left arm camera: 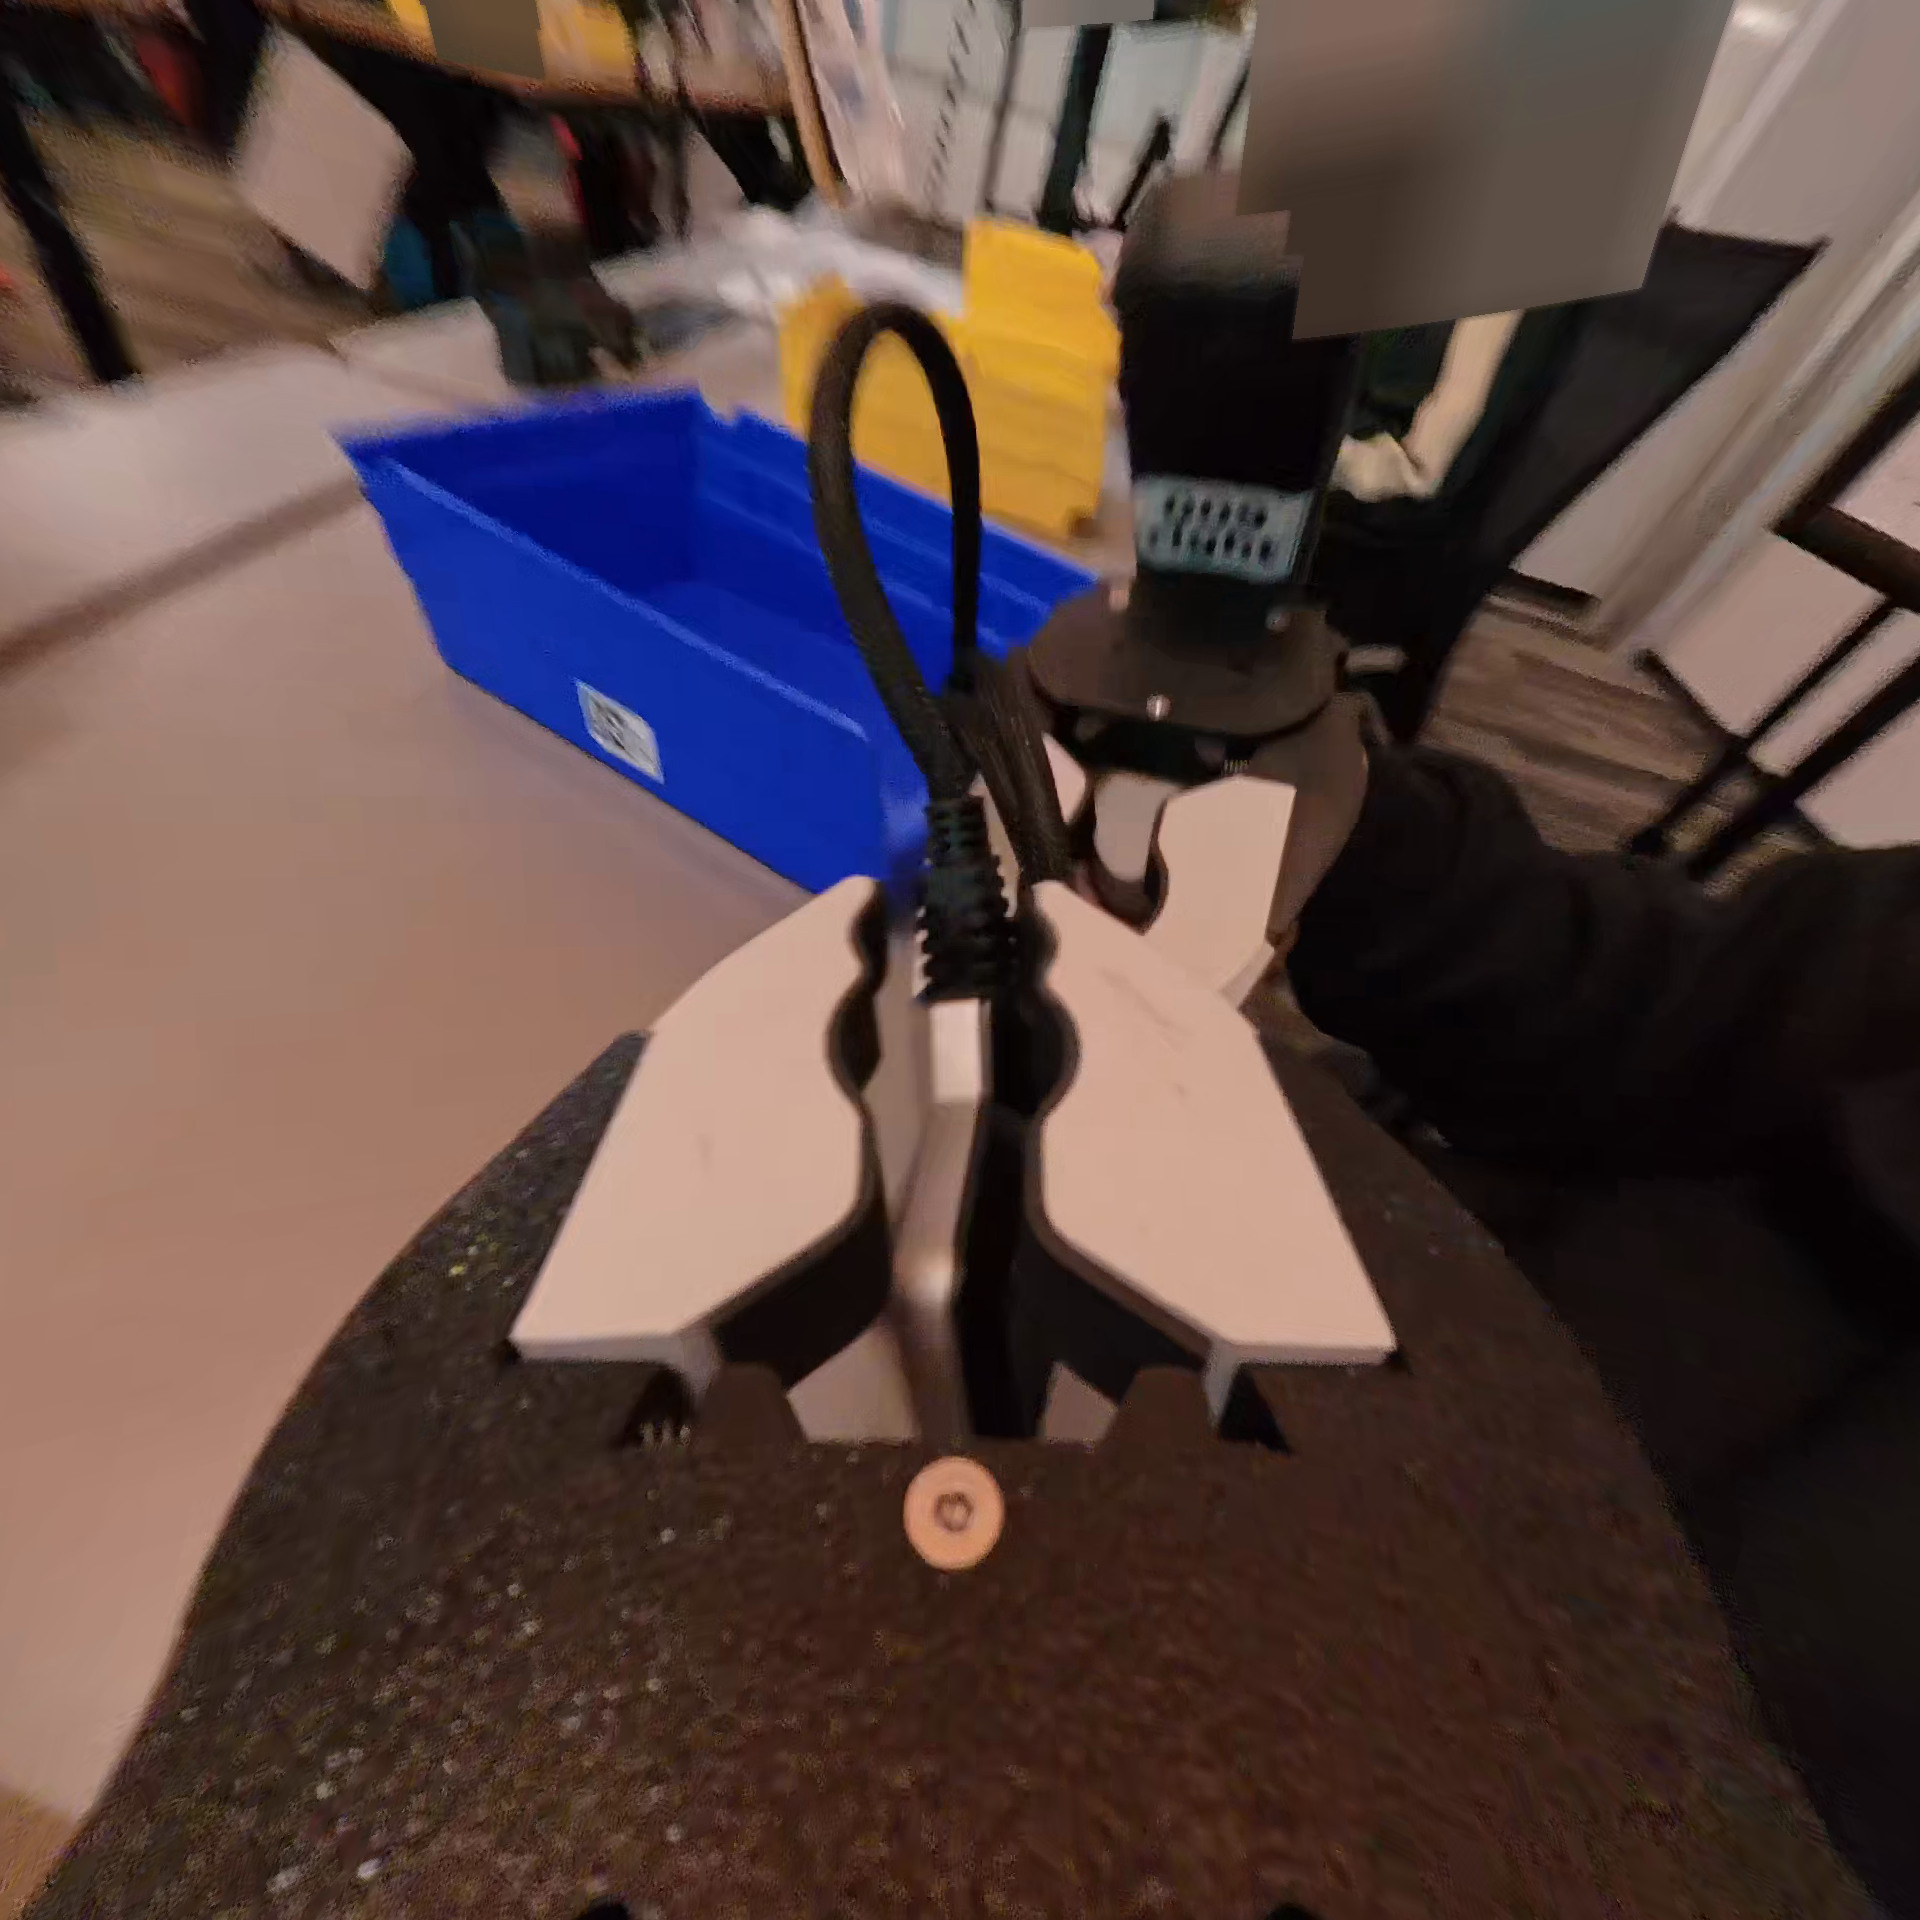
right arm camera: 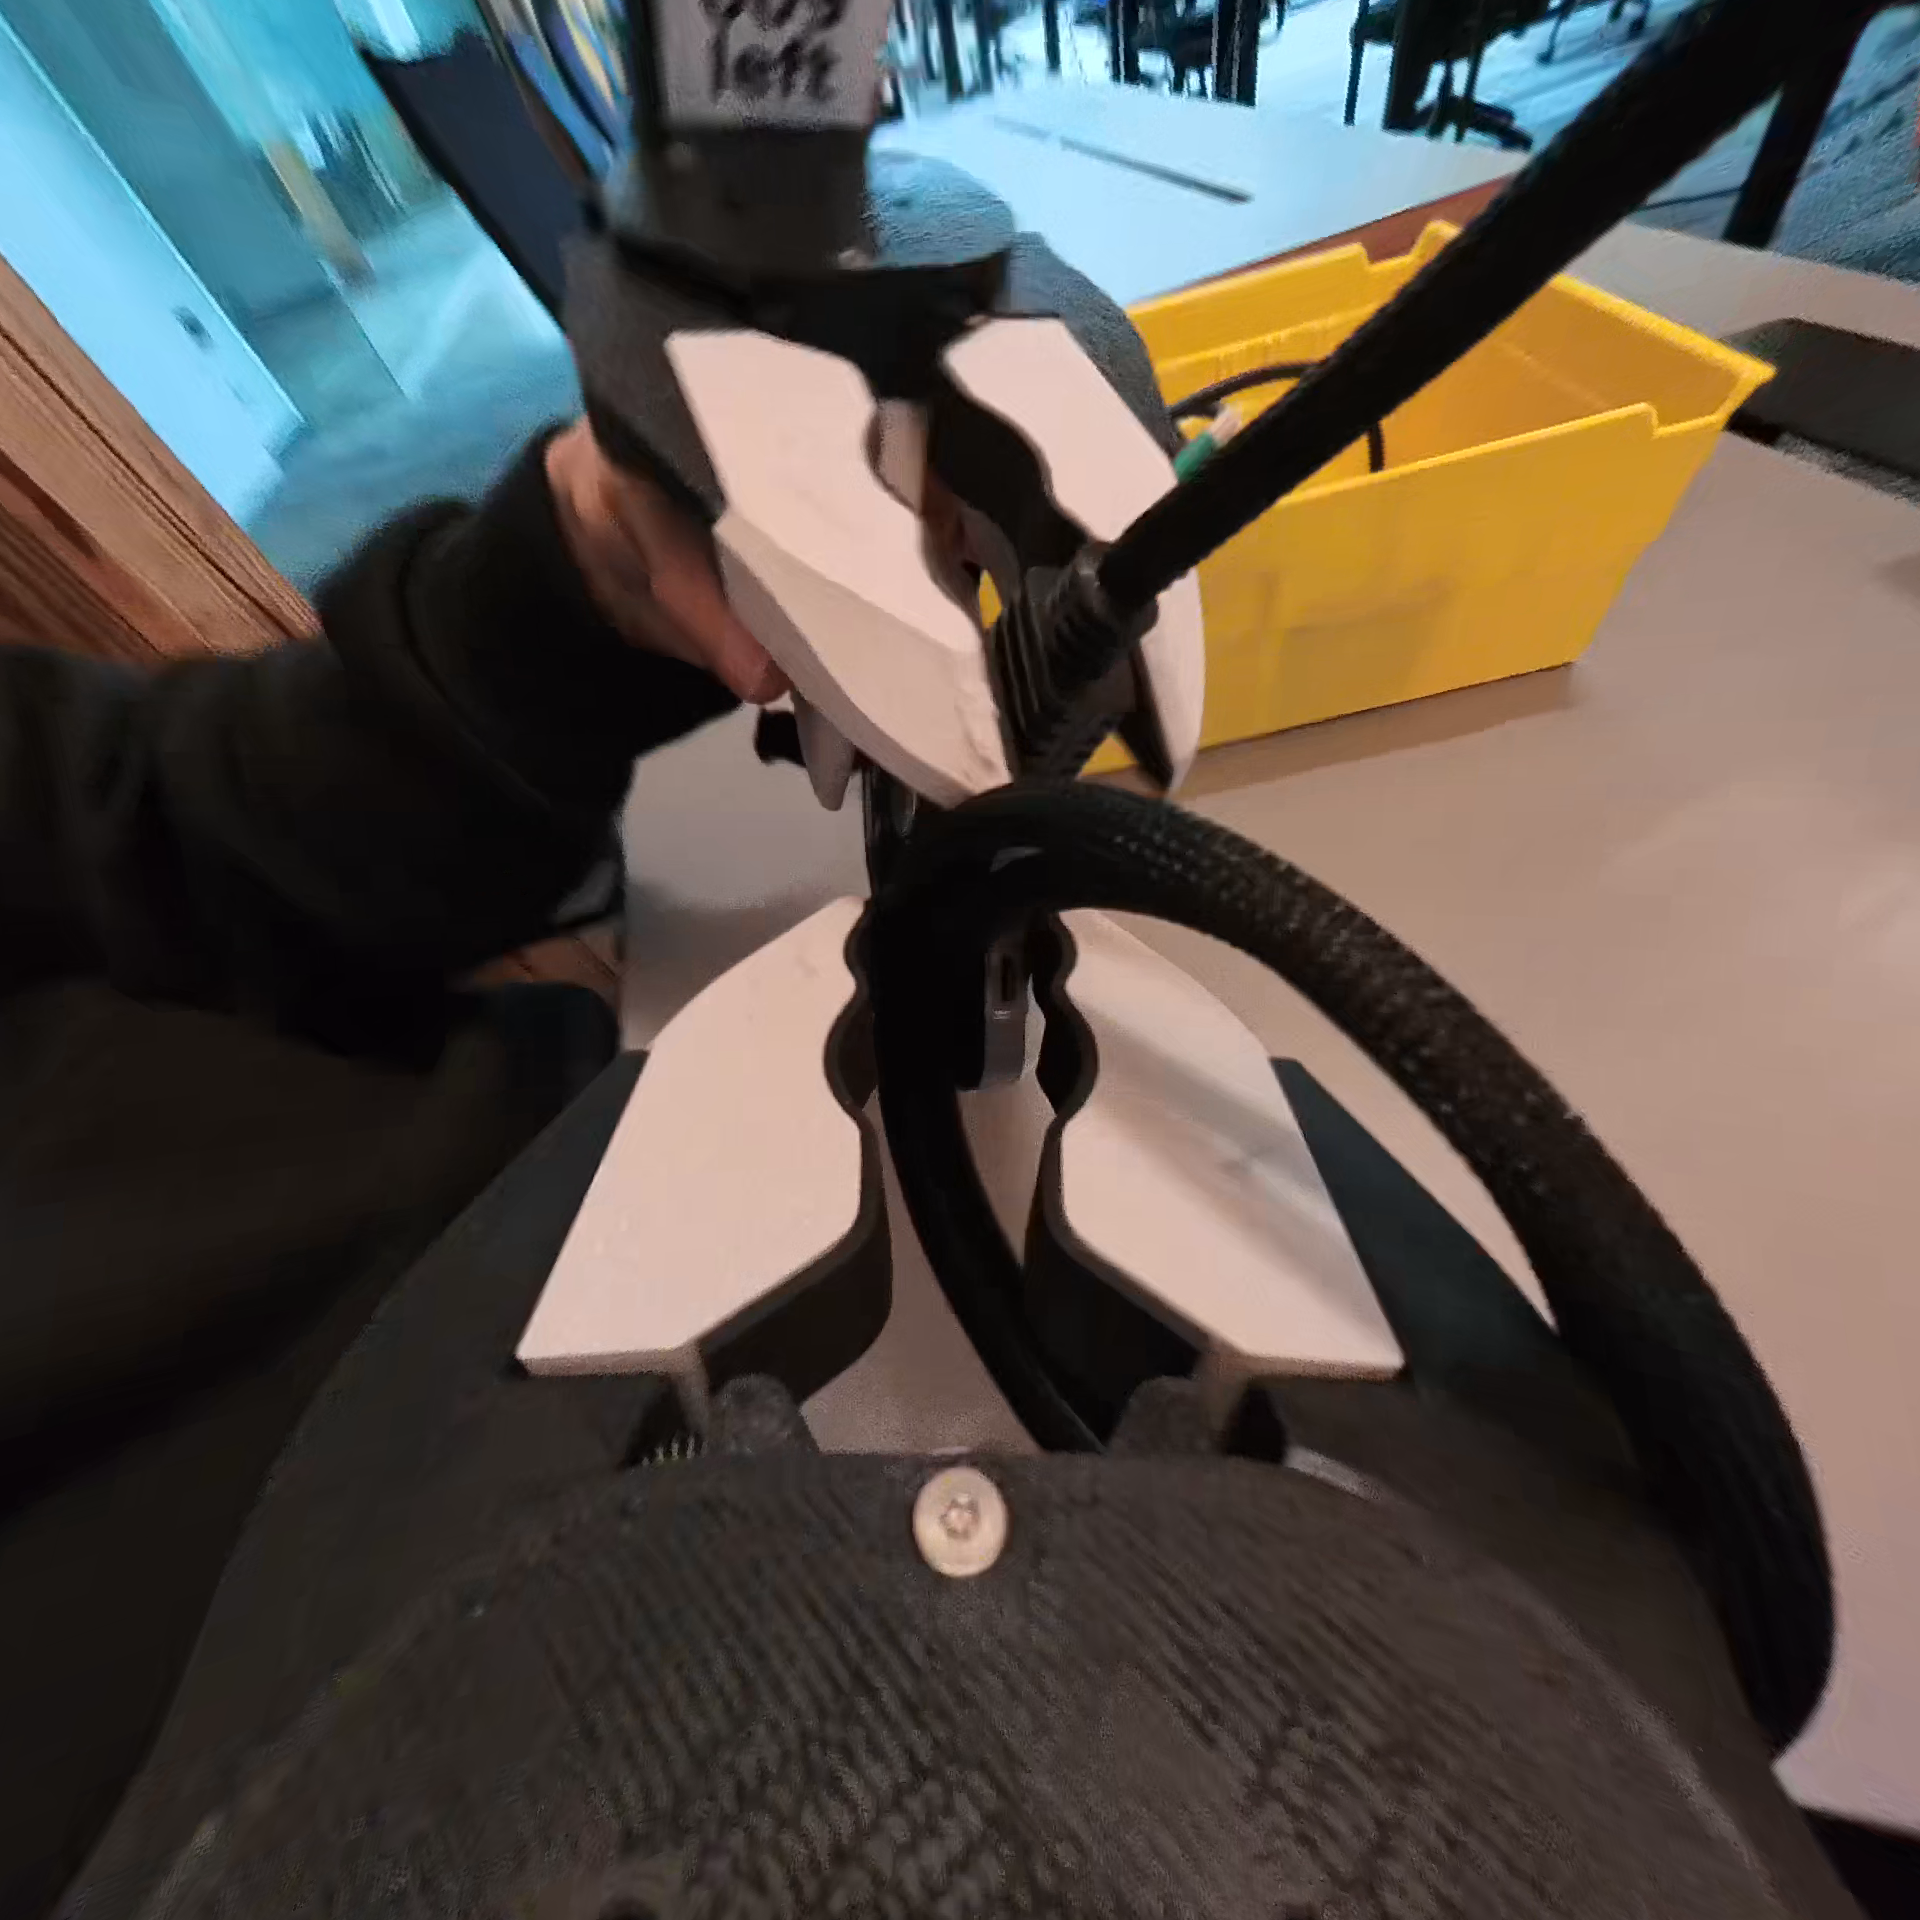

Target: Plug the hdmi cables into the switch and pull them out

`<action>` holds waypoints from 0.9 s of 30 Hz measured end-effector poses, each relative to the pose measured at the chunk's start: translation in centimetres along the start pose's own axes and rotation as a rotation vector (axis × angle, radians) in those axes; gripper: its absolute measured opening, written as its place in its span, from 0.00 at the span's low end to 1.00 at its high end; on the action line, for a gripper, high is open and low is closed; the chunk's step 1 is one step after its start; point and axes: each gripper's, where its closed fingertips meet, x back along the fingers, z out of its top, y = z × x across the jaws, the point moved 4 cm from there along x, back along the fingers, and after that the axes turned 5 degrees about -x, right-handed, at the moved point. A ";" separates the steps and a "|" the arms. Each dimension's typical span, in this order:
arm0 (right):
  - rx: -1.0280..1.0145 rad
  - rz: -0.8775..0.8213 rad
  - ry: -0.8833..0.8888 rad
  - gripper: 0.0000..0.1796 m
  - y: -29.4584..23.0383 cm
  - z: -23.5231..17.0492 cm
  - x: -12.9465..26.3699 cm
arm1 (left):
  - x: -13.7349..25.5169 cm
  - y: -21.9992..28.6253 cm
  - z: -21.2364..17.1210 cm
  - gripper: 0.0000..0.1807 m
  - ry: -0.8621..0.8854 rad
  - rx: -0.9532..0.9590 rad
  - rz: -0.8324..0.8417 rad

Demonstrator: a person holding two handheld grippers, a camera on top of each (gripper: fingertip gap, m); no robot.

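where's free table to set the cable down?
Bare table left of the blue bin, out to the near edge. Also the bare patch in front of the yellow bin, right of the left gripper. Crowded: the middle, where both grippers close on the black cable, right gripper included.

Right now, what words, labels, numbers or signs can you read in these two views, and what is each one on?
White sticker on the blue plastic bin: printed code pattern, too blurred to read.
White panel atop the left gripper: dark handwritten marking, which I do not repeat.
Yellow plastic bin: no writing visible.
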 end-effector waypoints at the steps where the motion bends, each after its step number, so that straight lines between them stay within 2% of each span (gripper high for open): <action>1: -0.057 0.035 0.050 0.15 0.2 0.3 0.1 | 0.4 -0.2 0.9 0.20 0.054 -0.045 0.049; 3: -0.205 0.134 0.192 0.15 0.5 1.4 0.7 | 1.7 -0.3 3.0 0.23 0.187 -0.124 0.150; 5: -0.391 0.183 0.332 0.15 1.3 2.5 1.7 | 3.0 0.3 4.3 0.32 0.303 -0.229 0.260; 8: -0.539 0.281 0.461 0.16 1.5 3.5 2.9 | 3.8 1.3 3.1 0.39 0.312 -0.452 0.441; 9: -0.550 0.282 0.488 0.15 1.4 3.7 3.1 | 3.8 1.6 2.4 0.37 0.311 -0.454 0.470; 11: -0.519 0.268 0.487 0.15 0.9 3.9 2.9 | 3.3 2.3 1.0 0.29 0.343 -0.274 0.384; 13: -0.503 0.243 0.466 0.15 0.3 4.0 2.3 | 3.2 1.9 0.0 0.27 0.376 -0.031 0.334; 15: -0.472 0.232 0.423 0.15 -0.5 3.8 1.4 | 3.1 1.8 -0.6 0.24 0.429 0.103 0.253; 16: -0.454 0.220 0.411 0.15 -0.7 3.7 1.1 | 3.1 1.8 -0.8 0.22 0.447 0.157 0.213; 18: -0.424 0.202 0.399 0.16 -0.7 3.5 0.7 | 3.0 2.1 -1.0 0.12 0.466 0.229 0.130; 23: -0.320 0.105 0.351 0.16 0.0 2.9 0.3 | 2.7 1.5 -2.2 0.11 0.501 0.382 0.070; 25: -0.216 0.001 0.263 0.22 0.1 2.4 0.0 | 2.8 0.6 -2.8 0.10 0.545 0.540 0.040; 27: -0.109 -0.089 0.131 0.35 -0.2 1.8 -0.1 | 3.2 -0.1 -3.1 0.10 0.606 0.642 0.011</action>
